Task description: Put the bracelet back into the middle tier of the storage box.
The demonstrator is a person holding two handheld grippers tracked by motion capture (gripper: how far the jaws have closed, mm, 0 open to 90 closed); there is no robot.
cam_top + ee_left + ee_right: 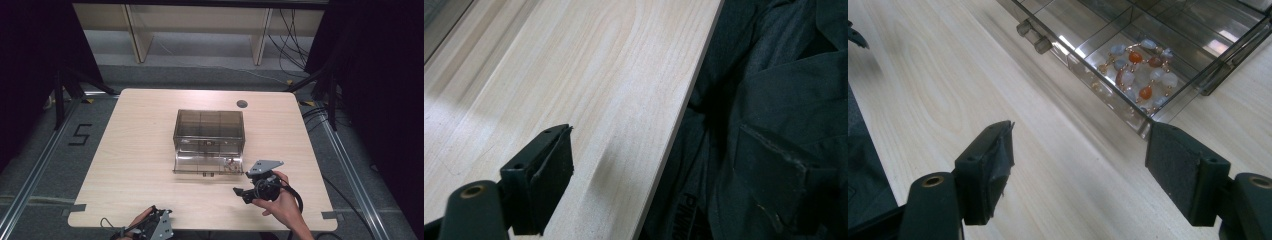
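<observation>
My right gripper [239,192] hangs over the table [140,150] near its front right corner, jaws spread wide with nothing between them, bare wood showing in the gap. Just beyond them in the right gripper view, the smoky clear organizer box [209,131] sits mid-table with its bottom drawer [207,164] pulled out toward the front edge. The bead bracelet [1140,70], orange and pale stones on gold links, lies in the drawer's right end compartment.

I judge the step in hand is shutting that drawer. To do it well I bring the jaws to the 2 small knobs [1034,36] on the drawer front, push level and square at its middle so it does not skew, and go slowly so the light box does not slide back.

My left gripper [159,226] rests at the front edge, near the left corner; 1 jaw shows there, so I cannot tell how it stands.
</observation>
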